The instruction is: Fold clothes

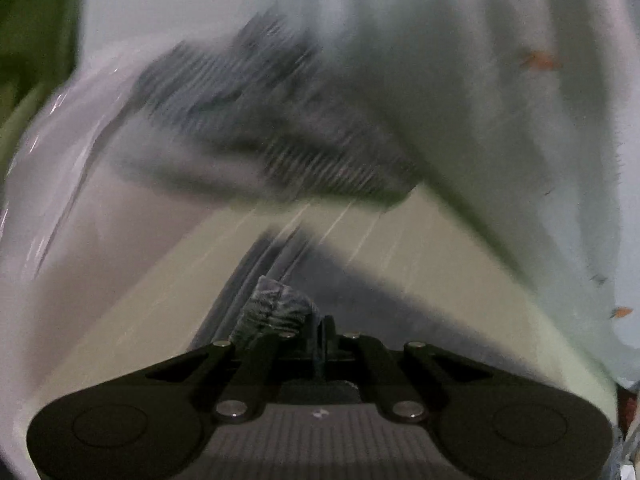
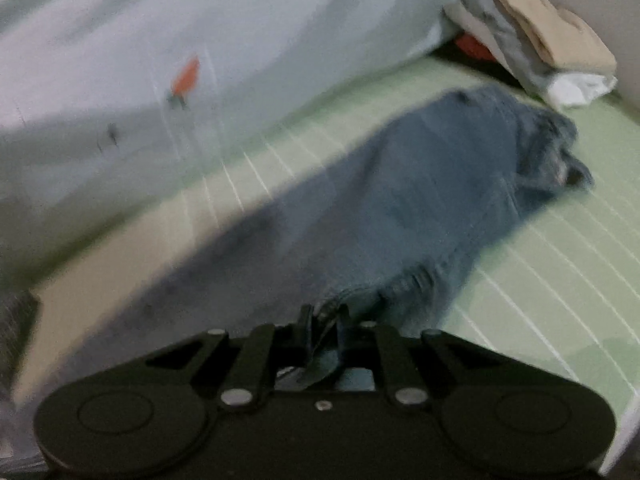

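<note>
A pair of blue jeans lies stretched out on the green striped sheet, its waist end crumpled far away at the right. My right gripper is shut on the frayed near hem of the jeans. In the left wrist view my left gripper is shut on a bunched bit of grey-blue denim, and a dark band of cloth runs away from it. Motion blur smears both views.
A pale blue blanket with small orange prints lies heaped along the far side, also in the left wrist view. A dark striped garment lies blurred ahead of the left gripper. A stack of folded clothes sits at the far right.
</note>
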A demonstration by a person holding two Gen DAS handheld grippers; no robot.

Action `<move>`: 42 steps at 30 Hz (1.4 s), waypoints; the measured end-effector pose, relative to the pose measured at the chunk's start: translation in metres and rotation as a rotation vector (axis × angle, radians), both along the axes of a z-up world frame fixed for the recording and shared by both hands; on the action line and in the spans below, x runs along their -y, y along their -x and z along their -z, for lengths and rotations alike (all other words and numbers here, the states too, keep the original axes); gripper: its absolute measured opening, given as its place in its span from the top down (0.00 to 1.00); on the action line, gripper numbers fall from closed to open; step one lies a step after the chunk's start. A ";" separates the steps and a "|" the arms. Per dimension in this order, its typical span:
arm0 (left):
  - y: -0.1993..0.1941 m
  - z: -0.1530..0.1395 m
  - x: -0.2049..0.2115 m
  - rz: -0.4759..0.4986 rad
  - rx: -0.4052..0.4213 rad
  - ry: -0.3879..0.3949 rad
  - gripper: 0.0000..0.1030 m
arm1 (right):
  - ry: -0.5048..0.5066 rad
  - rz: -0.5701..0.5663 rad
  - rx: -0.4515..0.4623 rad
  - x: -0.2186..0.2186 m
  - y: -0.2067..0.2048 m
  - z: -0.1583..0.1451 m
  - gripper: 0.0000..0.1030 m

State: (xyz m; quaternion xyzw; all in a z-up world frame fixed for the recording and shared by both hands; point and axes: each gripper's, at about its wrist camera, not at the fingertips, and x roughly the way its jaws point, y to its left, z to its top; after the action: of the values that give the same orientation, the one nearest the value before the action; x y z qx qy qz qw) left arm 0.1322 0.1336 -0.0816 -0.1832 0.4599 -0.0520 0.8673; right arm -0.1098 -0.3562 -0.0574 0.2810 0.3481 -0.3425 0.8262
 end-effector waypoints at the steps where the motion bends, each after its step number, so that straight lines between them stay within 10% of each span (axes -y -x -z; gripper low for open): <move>1: 0.009 0.012 -0.007 -0.019 -0.039 -0.002 0.98 | -0.009 0.001 -0.030 -0.002 0.004 0.008 0.89; 7: 0.041 0.044 -0.030 -0.098 -0.127 0.041 0.95 | -0.064 -0.012 -0.132 -0.005 0.015 0.030 0.83; 9: 0.041 0.042 -0.031 -0.106 -0.114 0.006 0.88 | -0.043 -0.028 -0.151 -0.008 0.016 0.025 0.67; 16: 0.040 0.034 -0.032 -0.138 -0.072 -0.114 0.29 | -0.015 -0.041 -0.143 -0.014 0.018 0.015 0.36; 25: 0.032 0.045 -0.025 -0.115 -0.092 -0.141 0.31 | -0.036 -0.033 -0.129 -0.017 0.018 0.017 0.32; 32: 0.029 0.046 -0.016 -0.084 -0.069 -0.163 0.69 | -0.044 -0.002 -0.134 -0.016 0.030 0.016 0.32; 42: 0.004 0.031 -0.024 -0.123 0.012 -0.227 0.76 | -0.046 0.065 -0.138 0.000 0.062 0.010 0.32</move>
State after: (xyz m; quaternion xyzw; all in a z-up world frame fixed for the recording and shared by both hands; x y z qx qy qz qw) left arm 0.1282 0.1578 -0.1128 -0.1115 0.4457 0.0524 0.8867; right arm -0.1723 -0.3562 -0.0675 0.2868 0.4028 -0.3797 0.7819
